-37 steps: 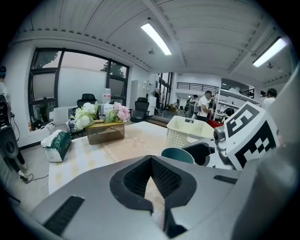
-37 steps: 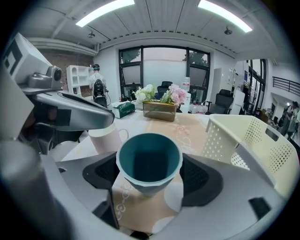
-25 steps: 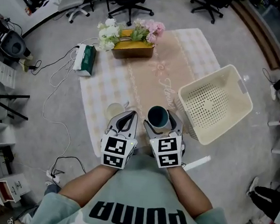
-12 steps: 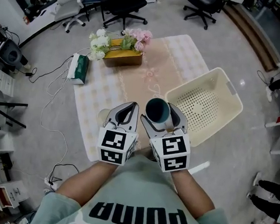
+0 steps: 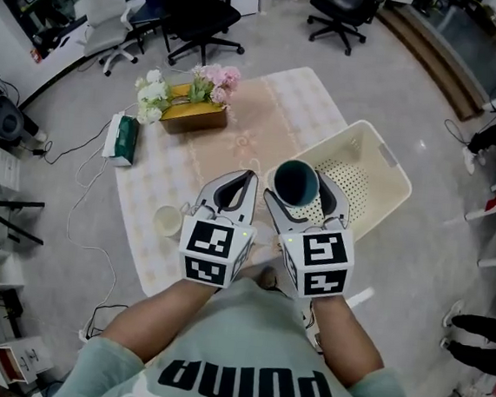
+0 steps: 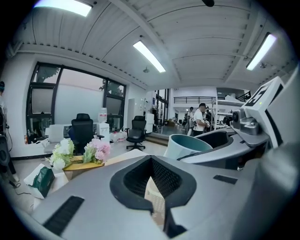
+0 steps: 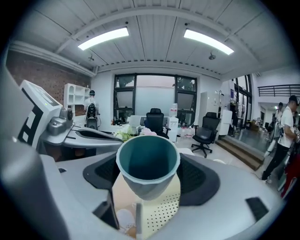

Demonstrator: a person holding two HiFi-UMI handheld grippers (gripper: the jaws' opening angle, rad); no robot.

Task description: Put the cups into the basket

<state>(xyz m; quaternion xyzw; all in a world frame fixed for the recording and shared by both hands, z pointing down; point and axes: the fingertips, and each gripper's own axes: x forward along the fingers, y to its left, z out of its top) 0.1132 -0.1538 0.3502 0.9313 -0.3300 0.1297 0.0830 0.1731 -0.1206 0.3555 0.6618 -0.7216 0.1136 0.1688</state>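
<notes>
Office floor with one mat point(image 5: 264, 121), one basket point(image 5: 383, 173), two cups: a teal cup point(image 7: 147, 164) clamped in the right gripper point(image 5: 299, 189), seemingly over the basket's edge; a pale cup point(image 5: 166, 220) on the mat beside the closed, empty left gripper point(image 5: 242, 182)

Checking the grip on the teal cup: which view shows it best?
Right gripper view: the teal cup sits centred, clamped in the right hand-held gripper. Head view shows its mouth from above; left gripper view only its side, at right.
</notes>
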